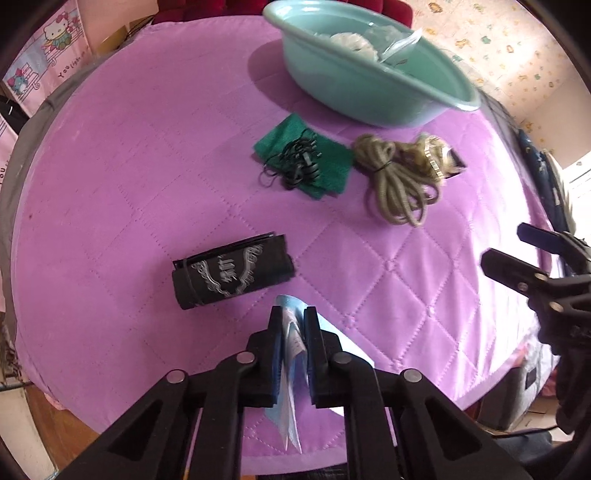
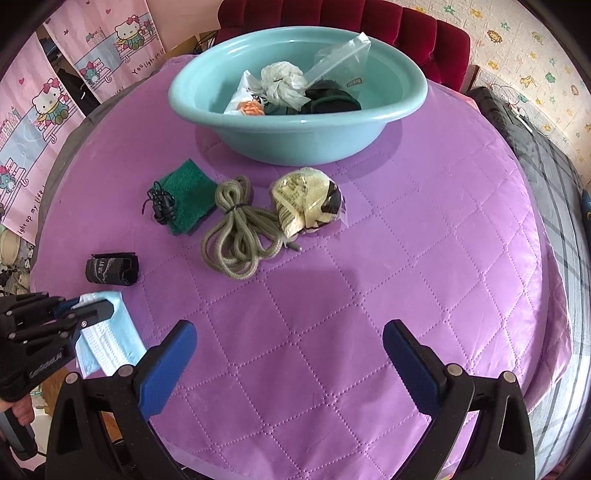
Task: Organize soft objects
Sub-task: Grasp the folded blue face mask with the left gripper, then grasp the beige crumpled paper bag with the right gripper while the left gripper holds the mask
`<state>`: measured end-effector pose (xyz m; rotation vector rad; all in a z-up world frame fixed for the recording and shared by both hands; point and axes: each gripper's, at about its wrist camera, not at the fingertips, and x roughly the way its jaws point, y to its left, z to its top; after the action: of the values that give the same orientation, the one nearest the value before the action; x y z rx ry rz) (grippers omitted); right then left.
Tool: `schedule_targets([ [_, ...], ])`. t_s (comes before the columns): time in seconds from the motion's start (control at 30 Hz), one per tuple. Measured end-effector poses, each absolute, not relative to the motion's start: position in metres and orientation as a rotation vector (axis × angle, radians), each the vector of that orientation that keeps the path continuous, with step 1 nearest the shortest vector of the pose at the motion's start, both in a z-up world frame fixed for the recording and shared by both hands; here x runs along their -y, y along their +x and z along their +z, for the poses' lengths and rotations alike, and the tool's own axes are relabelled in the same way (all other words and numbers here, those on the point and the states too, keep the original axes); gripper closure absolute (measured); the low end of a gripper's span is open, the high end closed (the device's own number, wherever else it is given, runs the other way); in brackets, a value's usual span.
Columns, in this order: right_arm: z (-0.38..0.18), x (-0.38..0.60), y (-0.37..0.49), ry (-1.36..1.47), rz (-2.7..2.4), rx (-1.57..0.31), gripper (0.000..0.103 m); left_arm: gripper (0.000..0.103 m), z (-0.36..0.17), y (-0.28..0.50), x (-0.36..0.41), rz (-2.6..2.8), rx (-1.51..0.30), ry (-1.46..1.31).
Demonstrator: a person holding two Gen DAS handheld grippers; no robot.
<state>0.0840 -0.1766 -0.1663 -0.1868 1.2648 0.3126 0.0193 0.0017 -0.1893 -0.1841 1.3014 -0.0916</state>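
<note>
My left gripper (image 1: 291,314) is shut on a light blue face mask (image 1: 291,413) at the near edge of the purple quilted table (image 1: 147,147). From the right wrist view the same left gripper (image 2: 92,310) pinches the mask (image 2: 107,339) at the table's near left. A black printed fabric roll (image 1: 229,277) lies just beyond it. My right gripper (image 2: 290,332) hangs open over bare quilt with nothing between its fingers; it shows at the right edge (image 1: 517,247). A teal basin (image 2: 295,125) at the back holds several soft items.
In a row in front of the basin lie a green cloth (image 2: 192,184) with a black cord (image 2: 160,205) on it, an olive rope bundle (image 2: 236,236) and a bagged yellowish item (image 2: 306,199). A red chair (image 2: 369,18) stands behind the table.
</note>
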Motion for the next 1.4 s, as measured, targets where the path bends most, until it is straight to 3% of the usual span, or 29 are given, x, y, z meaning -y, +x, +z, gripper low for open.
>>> schedule_targets([
  [1.03,-0.185,0.179,0.169,-0.065,0.246,-1.271,0.001,0.093,-0.166,0.027,0.021,-0.206,-1.229,-0.115],
  [1.1,-0.187,0.181,0.175,-0.033,0.237,-1.270,0.009,0.093,-0.168,0.029,0.022,-0.207,-1.234,-0.106],
  [1.4,-0.203,0.189,0.197,0.083,0.202,-1.266,0.018,0.093,-0.175,0.032,0.023,-0.205,-1.257,-0.086],
])
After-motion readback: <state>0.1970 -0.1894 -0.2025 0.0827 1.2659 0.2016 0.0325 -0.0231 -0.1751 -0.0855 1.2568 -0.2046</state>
